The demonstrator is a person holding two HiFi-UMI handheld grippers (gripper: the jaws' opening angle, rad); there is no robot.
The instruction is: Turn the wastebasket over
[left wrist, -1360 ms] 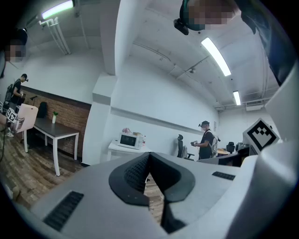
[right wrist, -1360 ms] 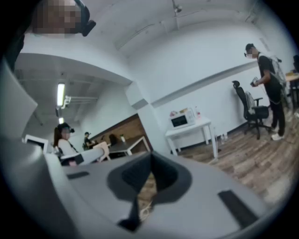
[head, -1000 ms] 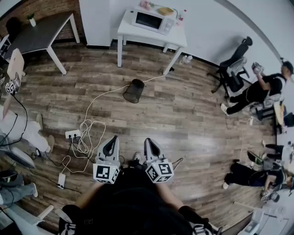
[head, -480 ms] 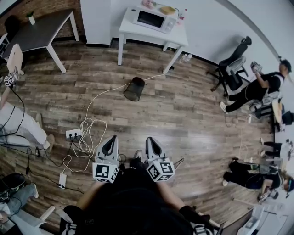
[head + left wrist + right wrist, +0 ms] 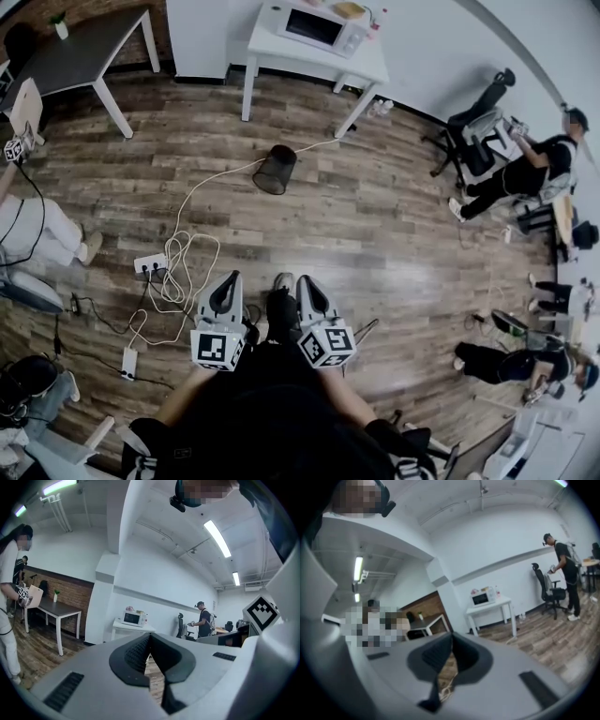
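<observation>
You had not yet reached the wastebasket [image 5: 275, 170]. It was on the wooden floor, well apart from you, in front of the white table [image 5: 300, 62] and beside a white cable [image 5: 202, 192]. Whether it stood upright or was tilted, I could not tell. All of the task was left, I judge: the approach, the grip and the turn. Your left gripper [image 5: 228, 281] and right gripper [image 5: 307, 283] had their jaws together, with nothing between them. I counted one wastebasket, two grippers, one microwave [image 5: 315, 26] and two tables, the second a dark table [image 5: 84, 56].
</observation>
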